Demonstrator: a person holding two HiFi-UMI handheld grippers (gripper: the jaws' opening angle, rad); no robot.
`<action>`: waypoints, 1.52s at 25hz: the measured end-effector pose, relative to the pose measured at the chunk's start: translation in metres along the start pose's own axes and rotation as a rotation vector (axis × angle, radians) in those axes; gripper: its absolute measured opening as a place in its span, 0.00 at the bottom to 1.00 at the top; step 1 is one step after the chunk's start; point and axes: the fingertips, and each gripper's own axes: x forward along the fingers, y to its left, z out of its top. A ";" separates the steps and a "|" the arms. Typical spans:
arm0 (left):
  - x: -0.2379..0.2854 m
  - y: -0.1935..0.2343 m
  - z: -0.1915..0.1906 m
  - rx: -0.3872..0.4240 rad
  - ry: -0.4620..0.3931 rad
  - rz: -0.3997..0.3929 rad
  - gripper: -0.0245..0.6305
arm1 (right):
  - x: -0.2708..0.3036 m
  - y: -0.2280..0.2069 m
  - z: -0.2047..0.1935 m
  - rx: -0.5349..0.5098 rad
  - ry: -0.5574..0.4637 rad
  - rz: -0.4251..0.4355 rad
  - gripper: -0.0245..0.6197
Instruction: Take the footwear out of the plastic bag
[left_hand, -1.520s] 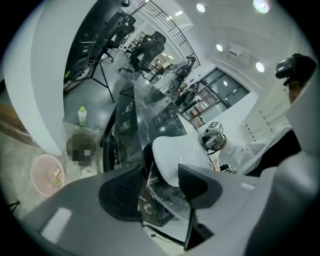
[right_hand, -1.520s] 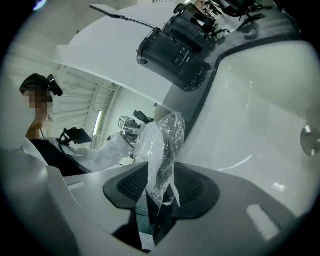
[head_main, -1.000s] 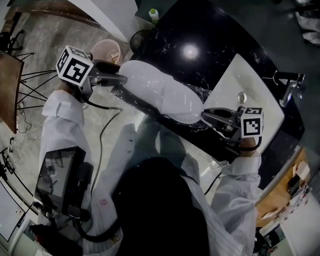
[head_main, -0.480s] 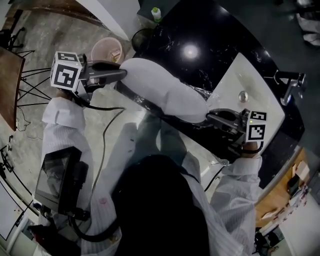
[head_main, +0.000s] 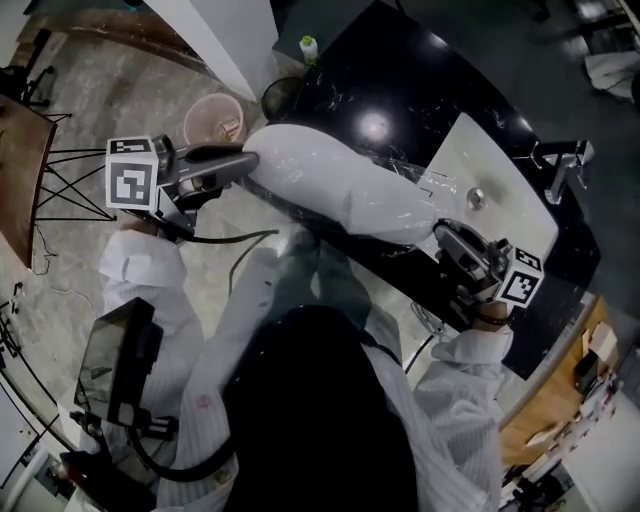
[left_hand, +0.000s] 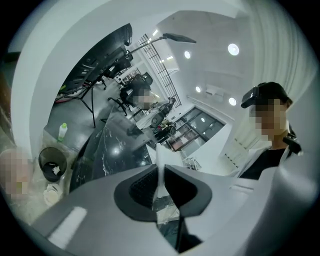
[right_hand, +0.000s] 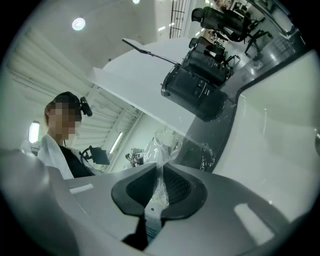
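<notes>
head view. a long clear plastic bag (head_main: 340, 190), swollen with a white load taken to be the footwear, hangs stretched between the two grippers above the front edge of the black marble counter (head_main: 400, 70). single shoes cannot be made out through the film. the left gripper (head_main: 250, 160) has the bag's end beyond the counter's left corner, over the floor and near a round pink bin (head_main: 212, 118). its jaws are closing, and the left gripper view shows a thin strip of film pinched between the pads. the right gripper (head_main: 441, 232) has the other end just in front of the white rectangular sink (head_main: 500, 150) set in the counter's right part. its jaws are clamped on crumpled clear film, as the right gripper view shows.

step in hand, as judged: securing both ends before the bag is opened. both grips appear to be on film alone, not on the footwear, so the thin plastic carries the whole load. it would be sound to lower the bag until the counter bears the weight, well back from the front edge and clear of the sink. which end is the mouth cannot be told from here and should be found first. one gripper can then keep the film taut at the mouth while the other releases and reaches in for a shoe. pull along the bag's length, since a sideways tug is likely to tear or bunch the film.
</notes>
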 end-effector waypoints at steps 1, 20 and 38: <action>0.000 -0.002 0.001 0.005 -0.004 -0.002 0.10 | -0.002 0.002 0.002 -0.012 -0.016 -0.004 0.10; -0.009 -0.043 0.026 0.116 -0.050 -0.058 0.11 | -0.031 0.024 0.031 -0.090 -0.085 0.040 0.06; -0.026 -0.042 0.039 0.120 -0.138 -0.009 0.09 | -0.081 0.016 0.039 -0.038 -0.167 0.012 0.06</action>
